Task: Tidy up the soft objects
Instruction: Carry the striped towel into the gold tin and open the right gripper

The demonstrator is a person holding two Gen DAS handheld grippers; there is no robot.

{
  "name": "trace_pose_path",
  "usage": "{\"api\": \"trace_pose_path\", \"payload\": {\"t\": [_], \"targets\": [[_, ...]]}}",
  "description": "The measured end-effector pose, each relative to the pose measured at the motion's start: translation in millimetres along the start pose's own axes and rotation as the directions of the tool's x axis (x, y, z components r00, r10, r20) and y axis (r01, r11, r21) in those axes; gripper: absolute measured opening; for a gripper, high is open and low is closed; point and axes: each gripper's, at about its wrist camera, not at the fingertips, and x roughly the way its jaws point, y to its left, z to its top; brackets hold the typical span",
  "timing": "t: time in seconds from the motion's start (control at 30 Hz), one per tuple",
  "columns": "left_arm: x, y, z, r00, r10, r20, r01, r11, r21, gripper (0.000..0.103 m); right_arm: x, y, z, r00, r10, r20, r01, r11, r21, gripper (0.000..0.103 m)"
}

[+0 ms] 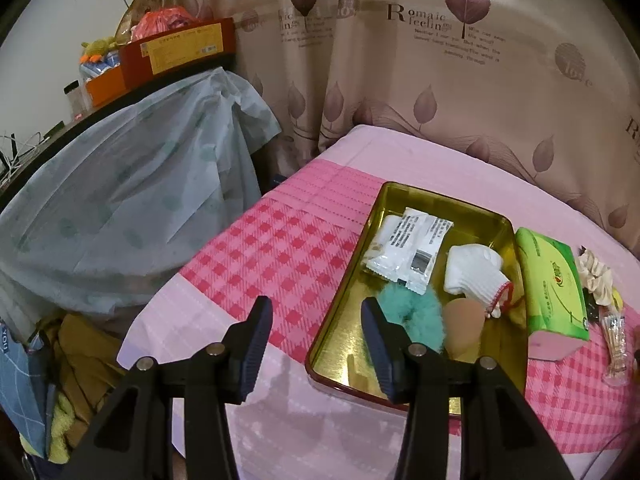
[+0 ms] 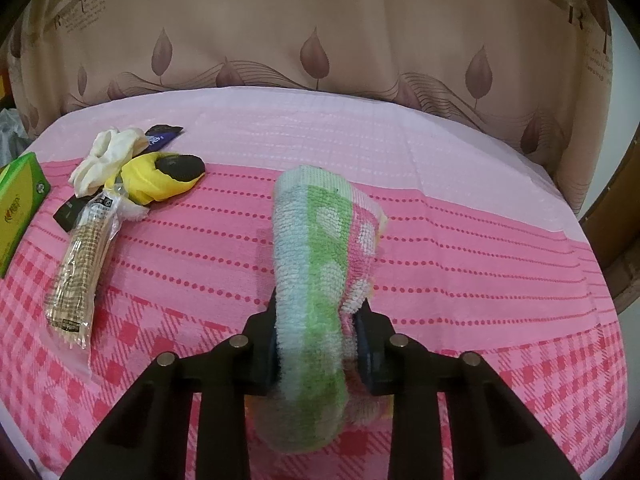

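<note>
A gold metal tray (image 1: 344, 344) lies on the pink checked cloth. In it are white sachets (image 1: 404, 248), a white glove (image 1: 474, 274), a teal fluffy scrunchie (image 1: 416, 312) and a beige sponge (image 1: 464, 328). My left gripper (image 1: 318, 344) is open and empty over the tray's near left edge. My right gripper (image 2: 318, 348) is shut on a folded striped towel (image 2: 320, 248), blue, green and pink, held above the cloth. A cream scrunchie (image 2: 108, 156) and a yellow and black soft item (image 2: 164, 176) lie at the left.
A green tissue pack (image 1: 554, 284) lies right of the tray and shows in the right wrist view (image 2: 20, 196). A bag of wooden sticks (image 2: 80, 256) lies beside it. A covered table (image 1: 132, 200) with boxes stands left. A curtain (image 2: 320, 28) hangs behind.
</note>
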Motion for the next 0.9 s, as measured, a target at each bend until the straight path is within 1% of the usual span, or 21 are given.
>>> {"api": "trace_pose_path", "payload": {"t": [0.1, 0.23, 0.47, 0.57, 0.73, 0.9], "targets": [[0, -1, 0, 1.000, -0.001, 0.003, 0.001, 1.000, -0.001, 0.047, -1, 4, 1, 1.000, -0.015, -0.005, 0.015, 1.000, -0.009, 0.024], [0, 2, 0, 1.000, 0.001, -0.005, -0.001, 1.000, -0.015, 0.047, -6, 7, 4, 1.000, -0.012, -0.005, 0.012, 1.000, 0.001, 0.023], [3, 17, 1, 1.000, 0.015, -0.027, -0.017, 0.996, -0.085, 0.047, -27, 23, 10, 1.000, 0.011, 0.025, -0.011, 1.000, -0.011, 0.022], [3, 23, 1, 0.999, 0.025, -0.029, -0.028, 0.994, -0.110, 0.047, -38, 33, 15, 0.999, 0.031, 0.041, -0.030, 0.999, -0.020, 0.022], [4, 30, 1, 0.998, 0.043, -0.035, -0.048, 0.989, -0.138, 0.047, -59, 58, 24, 0.993, 0.091, 0.071, -0.087, 0.995, -0.050, 0.022], [6, 35, 1, 0.997, 0.064, -0.044, -0.071, 0.985, -0.160, 0.047, -80, 94, 33, 0.980, 0.175, 0.100, -0.164, 0.981, -0.104, 0.022]]}}
